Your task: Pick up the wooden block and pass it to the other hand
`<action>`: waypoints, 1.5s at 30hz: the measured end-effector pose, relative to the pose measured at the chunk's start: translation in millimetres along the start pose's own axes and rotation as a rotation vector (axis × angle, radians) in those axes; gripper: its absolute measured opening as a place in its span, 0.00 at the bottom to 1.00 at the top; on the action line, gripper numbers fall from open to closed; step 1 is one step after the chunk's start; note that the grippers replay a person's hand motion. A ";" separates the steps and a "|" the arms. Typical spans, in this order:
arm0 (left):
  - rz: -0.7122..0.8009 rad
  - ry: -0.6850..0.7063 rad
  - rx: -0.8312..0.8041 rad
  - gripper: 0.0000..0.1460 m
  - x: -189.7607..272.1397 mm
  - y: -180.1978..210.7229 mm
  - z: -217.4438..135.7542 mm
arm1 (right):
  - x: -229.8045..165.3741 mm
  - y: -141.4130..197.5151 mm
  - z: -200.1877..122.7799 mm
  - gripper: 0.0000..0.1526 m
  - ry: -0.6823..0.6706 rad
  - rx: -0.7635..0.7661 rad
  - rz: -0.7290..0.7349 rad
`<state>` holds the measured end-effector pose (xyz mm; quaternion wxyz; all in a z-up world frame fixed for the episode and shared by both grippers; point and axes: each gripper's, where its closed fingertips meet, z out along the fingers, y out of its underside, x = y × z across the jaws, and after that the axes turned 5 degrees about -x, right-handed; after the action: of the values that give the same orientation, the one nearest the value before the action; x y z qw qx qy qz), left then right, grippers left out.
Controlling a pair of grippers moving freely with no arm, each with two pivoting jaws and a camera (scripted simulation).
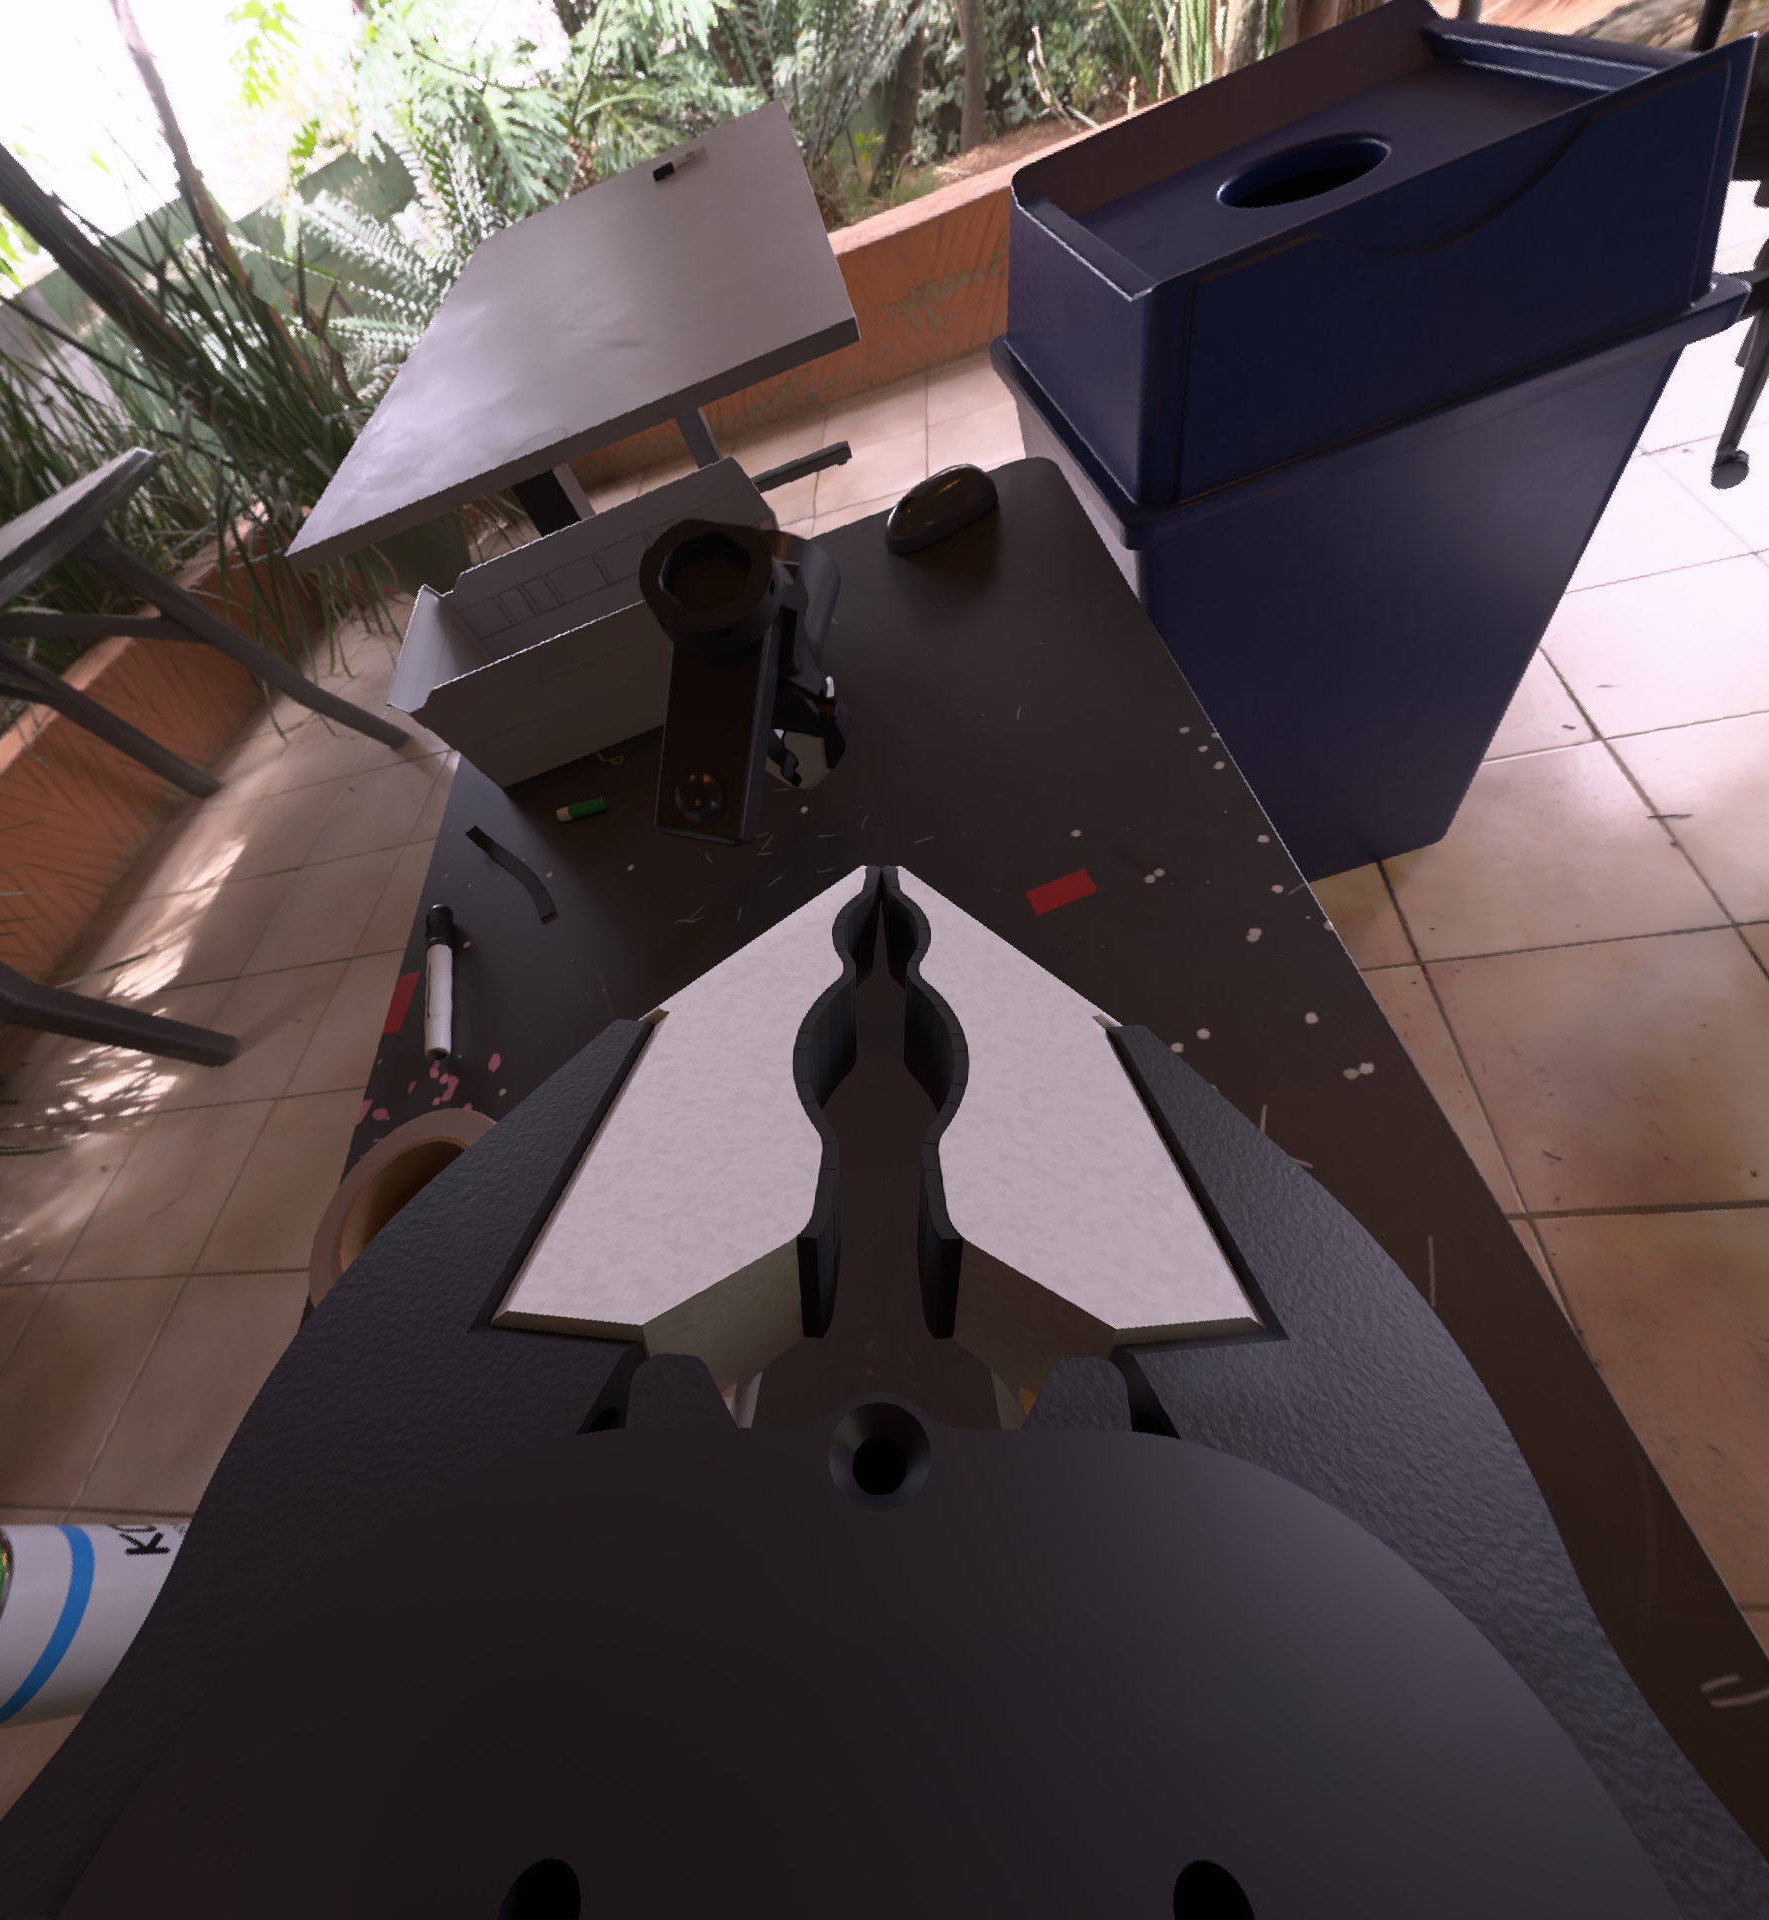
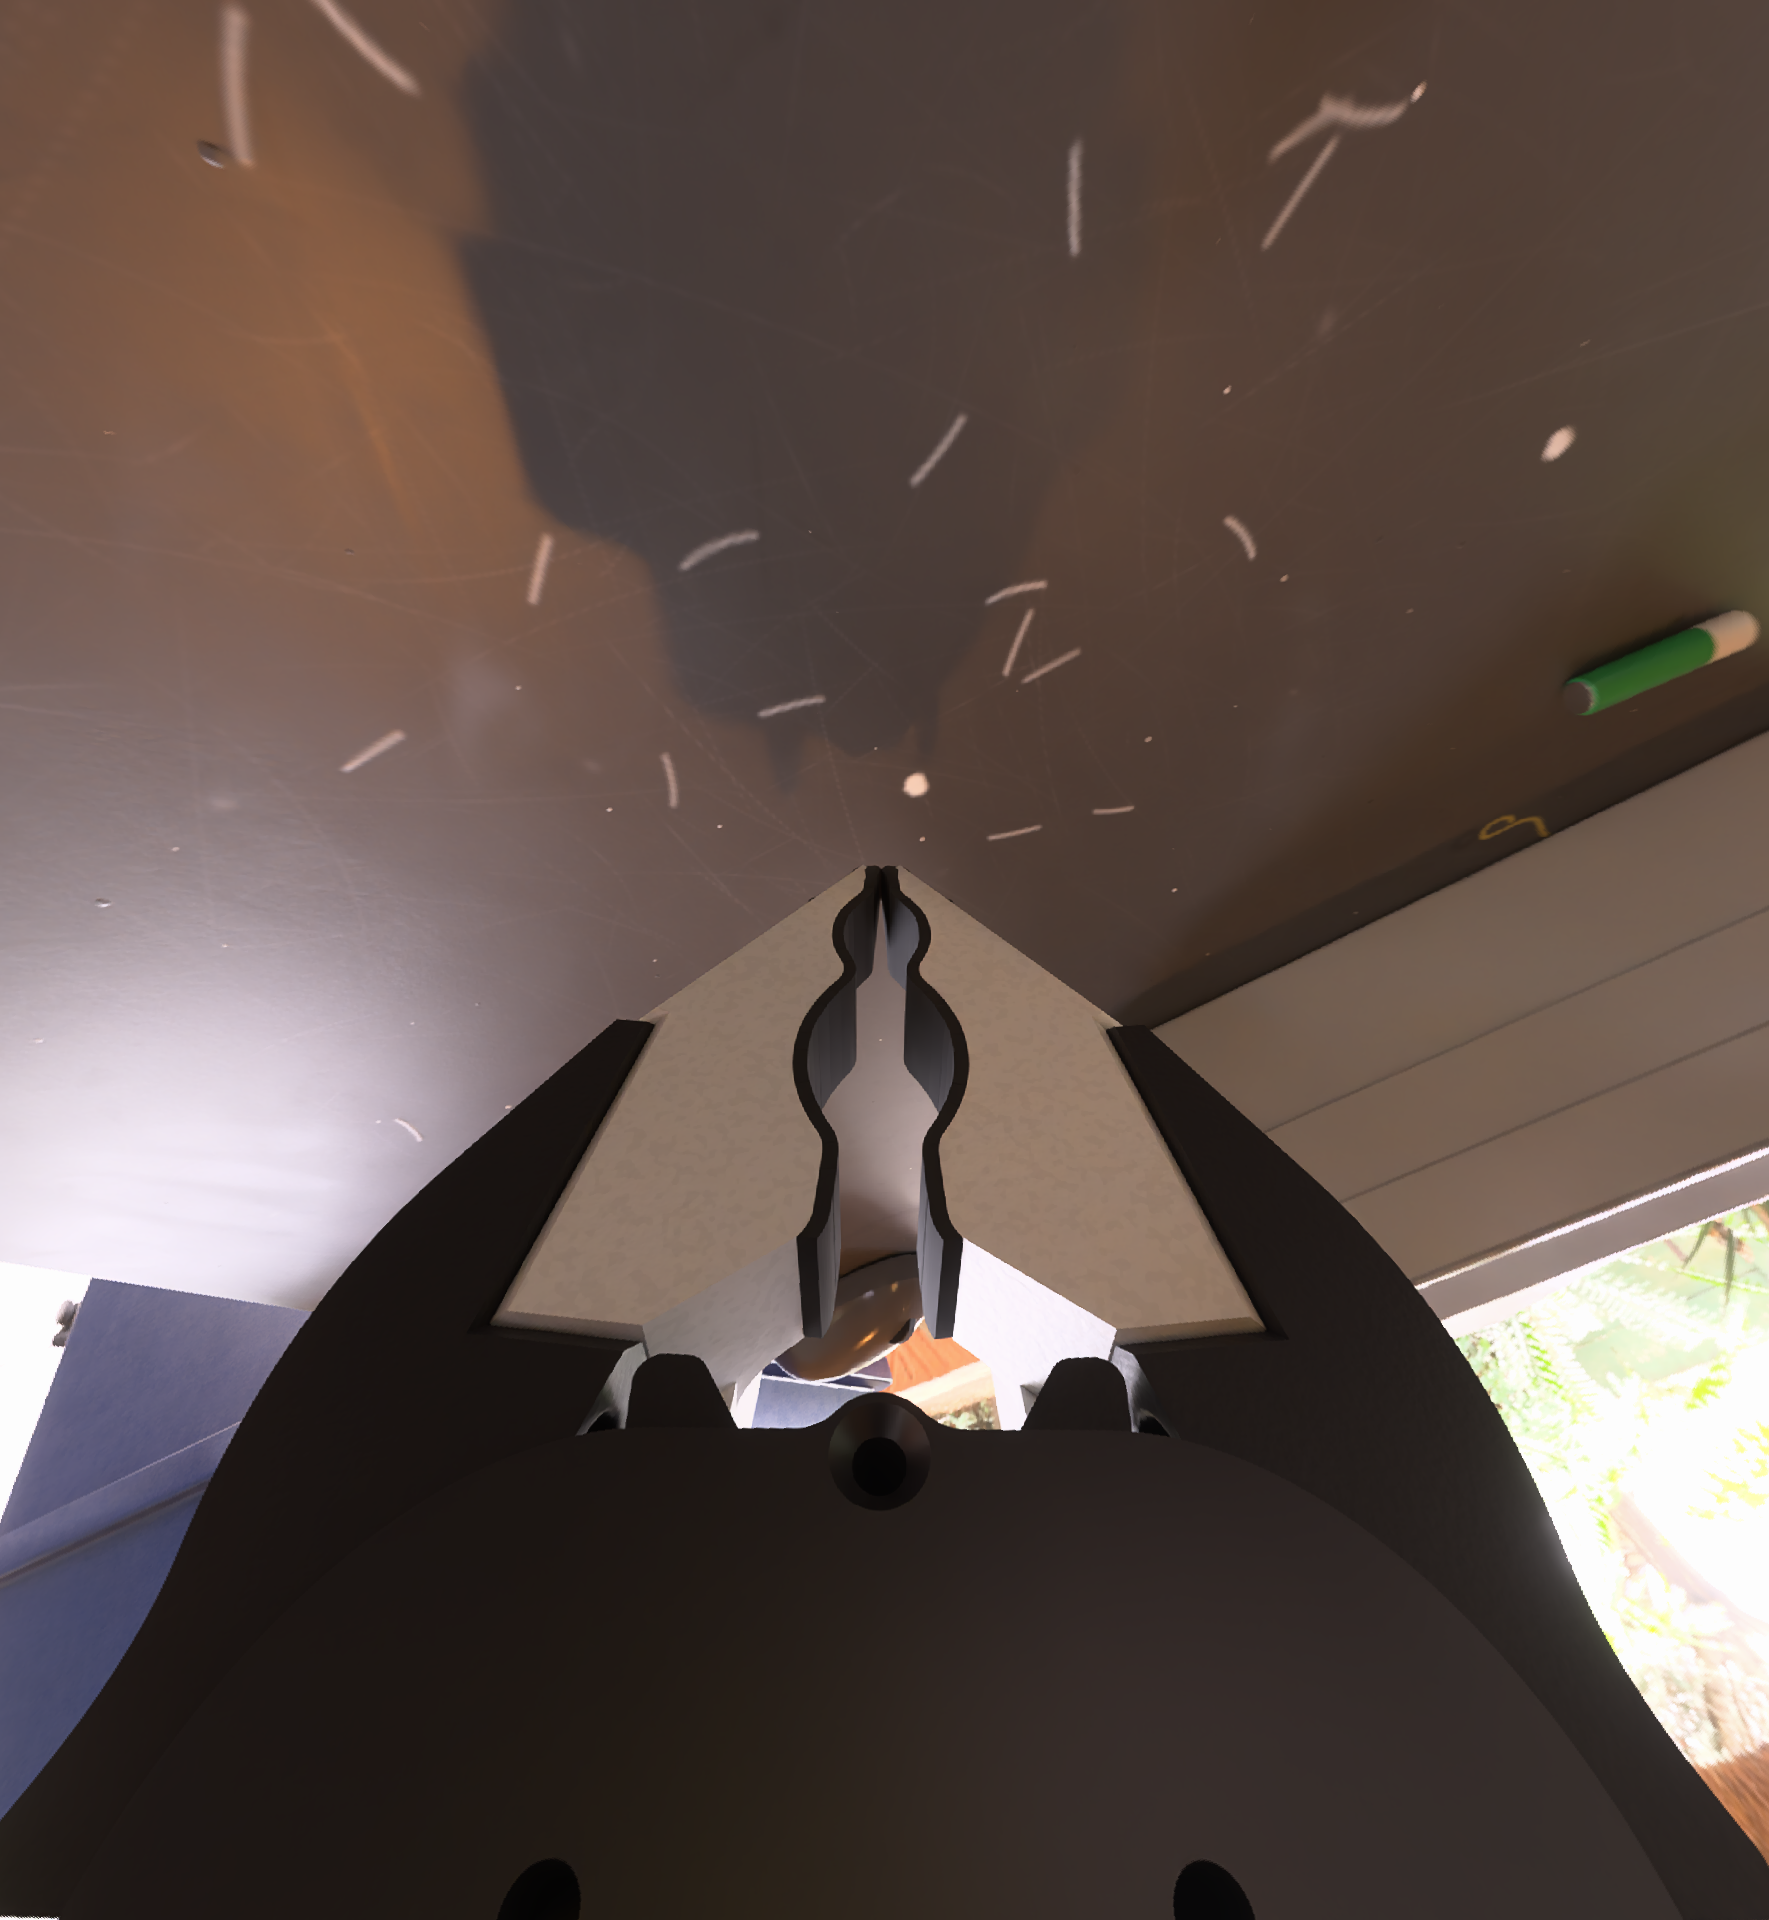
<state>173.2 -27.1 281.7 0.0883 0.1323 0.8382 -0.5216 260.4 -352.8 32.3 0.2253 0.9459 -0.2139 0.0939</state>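
Block out of sight, both grippers closed and empty

Neither view shows the block, so the step in hand is, I judge, finding it; I cannot tell where it lies.

In the left wrist view, from left: a tape roll (image 1: 392,1184), a marker (image 1: 438,982), a grey tray (image 1: 547,665), the right gripper (image 1: 724,675) pointing down at the dark counter (image 1: 1067,727), then a blue bin (image 1: 1379,416). The left gripper (image 1: 880,878) hangs above the counter, its tips together, with nothing between them.

The right gripper (image 2: 880,878) is likewise closed on nothing, with its tips very near the counter; whether they touch it is unclear. A green pen (image 2: 1659,660) lies to its right.

To do the step well: pull back for a wider look, open fully before descending, and centre the block between the fingers
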 end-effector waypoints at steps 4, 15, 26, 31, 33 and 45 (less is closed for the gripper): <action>0.002 -0.030 -0.008 0.00 -3.5 0.5 -6.7 | -2.3 1.0 -20.0 0.00 0.043 0.035 0.006; 0.002 -0.470 -0.241 0.01 -48.1 49.5 -107.0 | -27.5 33.0 -113.2 0.00 0.183 0.214 0.091; -0.214 -0.663 -0.676 0.29 -98.6 202.6 -192.8 | -69.7 3.0 -172.0 0.00 0.251 0.342 0.008; -0.302 -0.483 -0.765 0.33 -105.7 270.4 -179.1 | -87.2 -24.7 -181.4 0.00 0.245 0.355 -0.070; -0.286 -0.385 -0.798 0.34 -101.7 294.1 -167.2 | -93.6 -32.1 -182.6 0.00 0.235 0.361 -0.096; -0.244 -0.209 -0.980 0.37 -96.2 382.4 -150.7 | -107.0 -53.8 -172.5 0.00 0.189 0.334 -0.176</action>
<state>383.1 256.7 50.1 0.1615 -0.0761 0.9803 -0.0845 175.1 -190.2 134.2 0.0916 0.9721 -0.0897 0.1962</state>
